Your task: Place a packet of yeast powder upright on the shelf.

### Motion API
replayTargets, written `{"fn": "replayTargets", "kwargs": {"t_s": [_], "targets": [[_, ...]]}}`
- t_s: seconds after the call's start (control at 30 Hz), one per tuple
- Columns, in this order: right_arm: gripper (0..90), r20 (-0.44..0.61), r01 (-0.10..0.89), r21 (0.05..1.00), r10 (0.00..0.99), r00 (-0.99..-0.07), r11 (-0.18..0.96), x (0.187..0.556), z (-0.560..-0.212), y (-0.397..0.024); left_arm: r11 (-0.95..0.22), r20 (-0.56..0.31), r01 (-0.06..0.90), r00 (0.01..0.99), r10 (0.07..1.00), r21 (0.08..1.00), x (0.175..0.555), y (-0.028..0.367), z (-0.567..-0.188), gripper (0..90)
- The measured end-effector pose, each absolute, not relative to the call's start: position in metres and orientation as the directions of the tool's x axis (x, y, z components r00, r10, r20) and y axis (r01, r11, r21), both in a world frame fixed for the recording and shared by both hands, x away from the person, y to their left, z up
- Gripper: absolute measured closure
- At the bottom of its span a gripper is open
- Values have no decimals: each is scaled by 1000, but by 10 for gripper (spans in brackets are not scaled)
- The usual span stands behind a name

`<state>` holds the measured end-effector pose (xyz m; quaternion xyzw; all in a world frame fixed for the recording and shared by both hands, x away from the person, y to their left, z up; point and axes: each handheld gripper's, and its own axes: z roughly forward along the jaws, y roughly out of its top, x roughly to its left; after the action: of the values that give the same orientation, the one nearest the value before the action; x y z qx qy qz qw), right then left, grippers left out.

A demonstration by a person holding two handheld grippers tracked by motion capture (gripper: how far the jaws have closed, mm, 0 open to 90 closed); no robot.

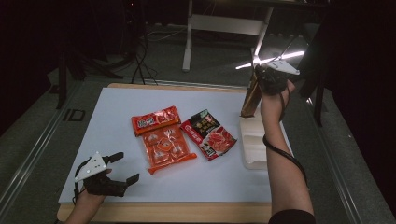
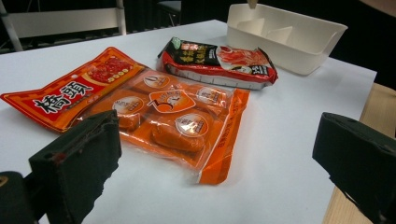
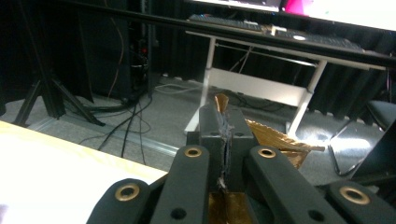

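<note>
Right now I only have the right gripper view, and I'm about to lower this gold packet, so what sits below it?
Observer: In the high view, the gold packet hangs upright from the right gripper, its lower end at the far end of a white divided bin.
Operator: Is the bin empty?
Observer: The left gripper view shows dividers inside the bin; the compartments it shows look empty, though the gold tip at the frame's top edge hides a little.
Operator: Is the left gripper in my way?
Observer: No. The left gripper hovers open at the table's near left corner, pointing toward an orange snack pack.
</note>
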<state>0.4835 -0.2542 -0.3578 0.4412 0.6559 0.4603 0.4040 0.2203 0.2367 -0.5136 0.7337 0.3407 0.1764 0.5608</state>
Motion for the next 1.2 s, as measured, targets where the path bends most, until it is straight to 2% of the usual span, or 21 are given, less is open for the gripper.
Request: {"fn": "replayTargets", "kwargs": {"t_s": [0.4, 0.47, 0.57, 0.73, 1.2], "targets": [[888, -152, 239, 948, 960, -235, 209, 502, -385, -267, -134, -131, 305, 708, 694, 943, 221, 237, -514, 17], [888, -190, 244, 940, 959, -212, 240, 500, -391, -275, -134, -132, 306, 710, 692, 943, 221, 237, -514, 17], [888, -179, 251, 940, 962, -208, 229, 500, -391, -280, -137, -129, 305, 710, 692, 942, 221, 236, -514, 17], [887, -237, 272, 922, 957, -168, 276, 497, -396, -289, -142, -125, 303, 711, 692, 942, 220, 235, -514, 17], [887, -247, 290, 920, 964, -94, 264, 483, -399, -314, -146, -123, 304, 712, 691, 941, 221, 234, -514, 17]]}}
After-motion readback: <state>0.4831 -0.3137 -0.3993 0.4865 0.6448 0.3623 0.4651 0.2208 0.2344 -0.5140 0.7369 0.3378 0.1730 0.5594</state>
